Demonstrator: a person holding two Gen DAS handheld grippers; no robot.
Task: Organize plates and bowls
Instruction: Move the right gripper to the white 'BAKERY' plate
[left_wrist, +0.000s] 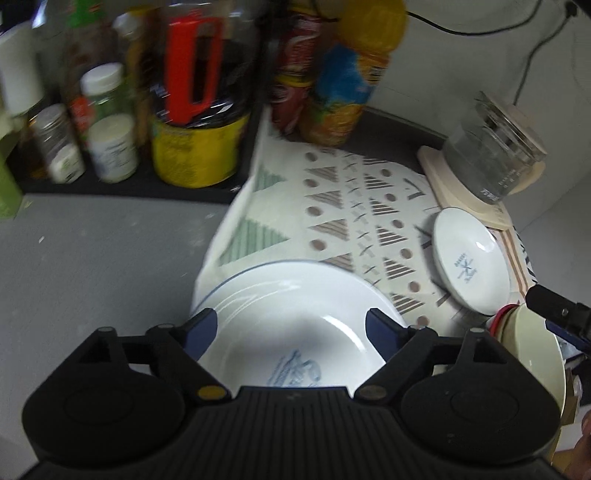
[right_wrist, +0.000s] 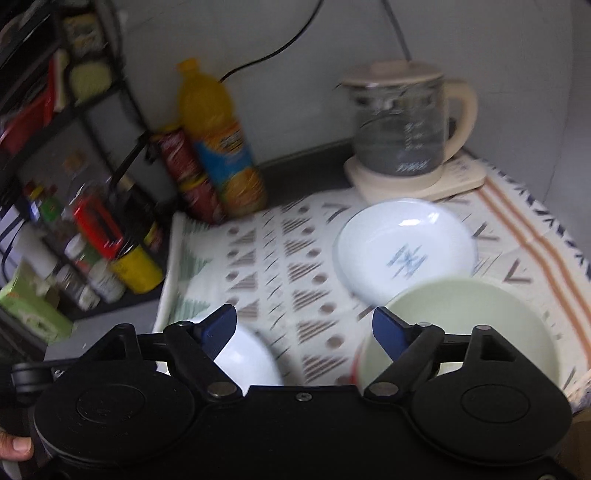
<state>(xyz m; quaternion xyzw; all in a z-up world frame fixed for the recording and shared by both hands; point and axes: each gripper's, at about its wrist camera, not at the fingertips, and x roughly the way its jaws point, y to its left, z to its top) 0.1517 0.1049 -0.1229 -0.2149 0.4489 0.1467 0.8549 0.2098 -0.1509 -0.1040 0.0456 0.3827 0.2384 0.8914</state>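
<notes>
3 dishes (right_wrist: 406, 254) on the cloth (right_wrist: 280, 251), kettle (right_wrist: 402, 129) seemingly behind.

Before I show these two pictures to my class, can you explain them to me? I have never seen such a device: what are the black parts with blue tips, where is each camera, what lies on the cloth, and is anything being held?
There is no robot here. A person holds a hand-held two-finger gripper in each hand, and each carries a wide-angle camera looking forward along its blue-tipped fingers.

One picture is from the left gripper, the other from the right gripper. Both stand open and hold nothing.

On the patterned cloth lie a large white plate, a small white dish and a pale green bowl. A glass kettle stands behind them, with an orange drink bottle by the wall.
</notes>
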